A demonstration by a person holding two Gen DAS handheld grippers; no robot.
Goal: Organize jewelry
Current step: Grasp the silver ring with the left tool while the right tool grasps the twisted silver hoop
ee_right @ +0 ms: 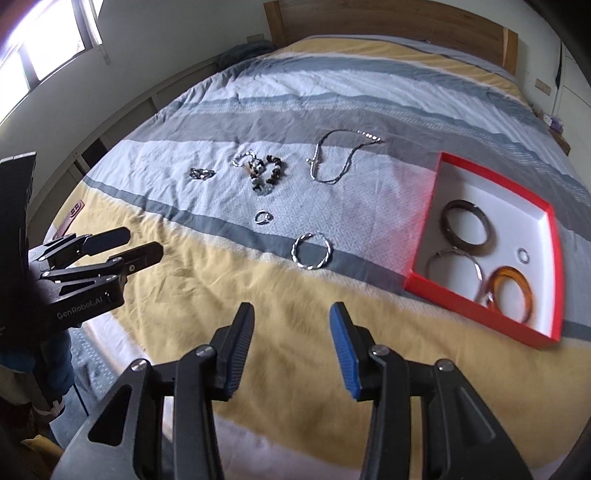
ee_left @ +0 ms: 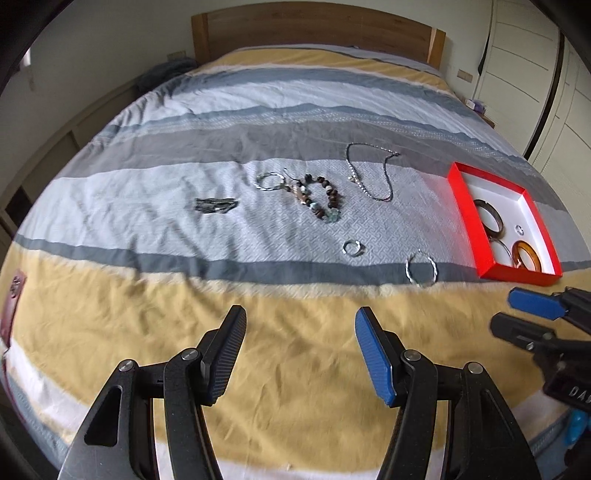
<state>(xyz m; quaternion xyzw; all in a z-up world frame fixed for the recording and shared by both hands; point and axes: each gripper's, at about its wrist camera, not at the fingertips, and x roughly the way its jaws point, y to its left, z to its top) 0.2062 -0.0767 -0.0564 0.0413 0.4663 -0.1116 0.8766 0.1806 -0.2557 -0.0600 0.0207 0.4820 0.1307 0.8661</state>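
Jewelry lies on a striped bedspread. A twisted silver bangle (ee_right: 312, 251) and a small silver ring (ee_right: 263, 217) lie nearest; the bangle also shows in the left wrist view (ee_left: 421, 268). Farther back are a beaded bracelet (ee_right: 266, 171), a dark chain clump (ee_right: 202, 173) and a silver necklace (ee_right: 340, 157). A red box (ee_right: 543, 334) at the right holds a dark bangle (ee_right: 466, 227), a thin silver bangle (ee_right: 452, 266), an amber bangle (ee_right: 511, 291) and a small ring (ee_right: 522, 255). My left gripper (ee_left: 300, 350) and right gripper (ee_right: 291, 345) are open and empty above the yellow stripe.
The bed (ee_left: 295, 92) has a wooden headboard (ee_left: 314, 33) at the far end. A dark red phone-like object (ee_right: 72, 216) lies at the bed's left edge. White wardrobe doors (ee_left: 532, 62) stand to the right, a window (ee_right: 48, 40) to the left.
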